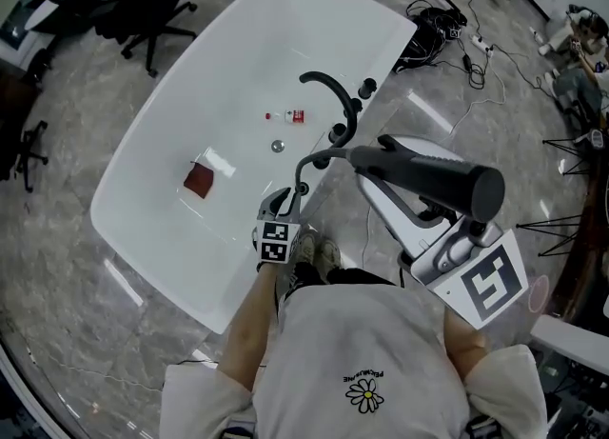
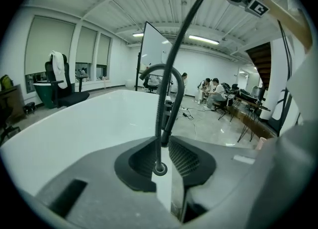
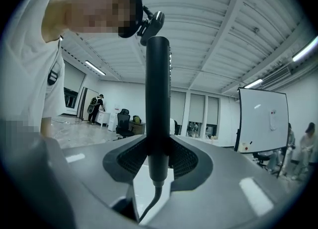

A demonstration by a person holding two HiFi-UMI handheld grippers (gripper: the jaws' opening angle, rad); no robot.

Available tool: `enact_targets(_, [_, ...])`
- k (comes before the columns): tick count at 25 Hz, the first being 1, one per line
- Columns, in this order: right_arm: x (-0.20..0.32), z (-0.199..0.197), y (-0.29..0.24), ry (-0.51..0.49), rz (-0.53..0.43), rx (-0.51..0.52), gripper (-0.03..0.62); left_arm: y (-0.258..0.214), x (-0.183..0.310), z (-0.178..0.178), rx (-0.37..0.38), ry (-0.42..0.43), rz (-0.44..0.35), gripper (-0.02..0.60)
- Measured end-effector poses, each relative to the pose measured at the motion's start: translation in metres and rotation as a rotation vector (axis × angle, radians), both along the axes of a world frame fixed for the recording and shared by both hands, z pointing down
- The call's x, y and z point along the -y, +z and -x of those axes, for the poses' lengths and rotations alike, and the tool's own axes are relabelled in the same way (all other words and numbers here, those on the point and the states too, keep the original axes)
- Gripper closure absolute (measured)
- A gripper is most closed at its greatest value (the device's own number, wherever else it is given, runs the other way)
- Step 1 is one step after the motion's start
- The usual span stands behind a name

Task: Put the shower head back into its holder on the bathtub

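Note:
The black shower head (image 1: 447,185) lies roughly level over the near-right rim of the white bathtub (image 1: 181,132). My right gripper (image 1: 385,163) is shut on its handle (image 3: 158,99), which stands upright between the pads. The black hose (image 1: 319,159) runs from the handle's end to my left gripper (image 1: 283,204). That left gripper (image 2: 166,136) is shut on the hose (image 2: 186,29), which rises toward the upper right. The arched black faucet (image 1: 333,94) and small black fittings (image 1: 366,88) stand on the rim just beyond both grippers.
A red block (image 1: 199,180), a small bottle (image 1: 295,116) and the drain (image 1: 278,146) lie in the tub. Office chairs (image 1: 143,9) stand at the far left. Cables (image 1: 447,28) and stands (image 1: 571,142) crowd the floor on the right. People (image 2: 211,91) sit far off.

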State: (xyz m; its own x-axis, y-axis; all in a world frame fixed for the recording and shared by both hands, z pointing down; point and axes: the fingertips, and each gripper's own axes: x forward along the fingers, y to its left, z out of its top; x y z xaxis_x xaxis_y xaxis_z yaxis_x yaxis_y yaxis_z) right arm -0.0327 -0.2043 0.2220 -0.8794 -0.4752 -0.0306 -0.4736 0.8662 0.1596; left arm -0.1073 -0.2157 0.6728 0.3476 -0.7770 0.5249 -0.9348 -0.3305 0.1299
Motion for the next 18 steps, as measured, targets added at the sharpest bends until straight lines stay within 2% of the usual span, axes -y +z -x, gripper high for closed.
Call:
enact_targets(2, [0.005,0.002,0.014,-0.006,0.031,-0.021,0.454,-0.014,0.004,0.008,-0.016,-0.040,-0.037,0.525])
enact_targets(4, [0.009,0.006,0.027,-0.021,0.061,-0.031,0.454,-0.032,0.009,0.017,-0.040,-0.081,-0.084,0.581])
enact_targets(10, [0.017,0.018,0.077,-0.065,0.160,-0.056,0.454,-0.095,0.022,0.032,-0.127,-0.142,-0.234,0.581])
enact_targets(18, [0.026,0.031,0.140,-0.099,0.263,-0.077,0.454,-0.163,0.030,0.042,-0.162,-0.201,-0.392,0.581])
